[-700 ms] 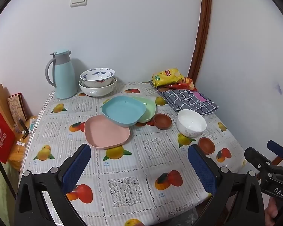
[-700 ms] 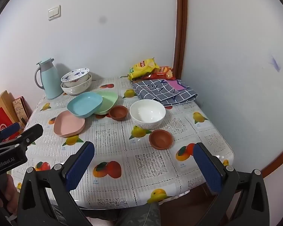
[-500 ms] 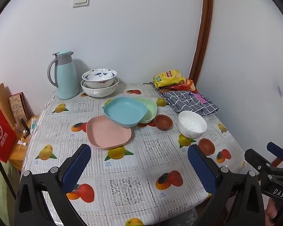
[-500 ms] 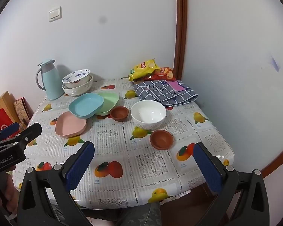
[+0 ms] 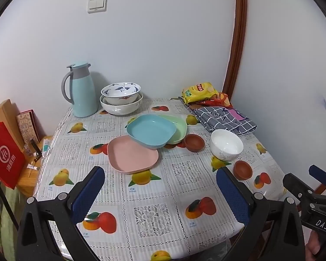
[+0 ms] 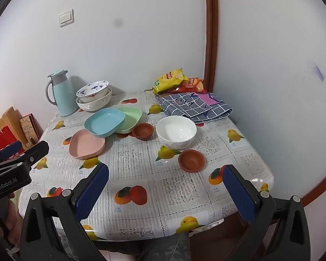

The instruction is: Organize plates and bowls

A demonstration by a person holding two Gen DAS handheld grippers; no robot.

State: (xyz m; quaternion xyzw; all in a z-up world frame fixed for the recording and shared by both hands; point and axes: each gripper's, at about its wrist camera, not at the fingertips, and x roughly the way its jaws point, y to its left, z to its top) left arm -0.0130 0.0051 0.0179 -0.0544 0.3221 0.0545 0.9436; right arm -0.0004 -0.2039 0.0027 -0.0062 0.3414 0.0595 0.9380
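Plates (image 5: pixel 132 156) beyond both wide-spread hand-held grippers (image 5: pixel 160 192)

table layout, near edge to far wall

three plates (image 5: pixel 151 133) overlapped in a row at the table's (image 5: pixel 154 195) middle, the nearest flat on the cloth, the middle one leaning on both neighbours. right of them sat a small dish (image 5: pixel 194 143), then a bowl (image 5: pixel 227 144), with a second small dish (image 5: pixel 242 169) in front of the bowl. behind, by the wall, two nested bowls (image 5: pixel 121 100) stood right of a jug (image 5: pixel 81 89). a folded cloth (image 6: pixel 194 106) (snack bags (image 6: pixel 178 82) behind it) lay at the far right corner.
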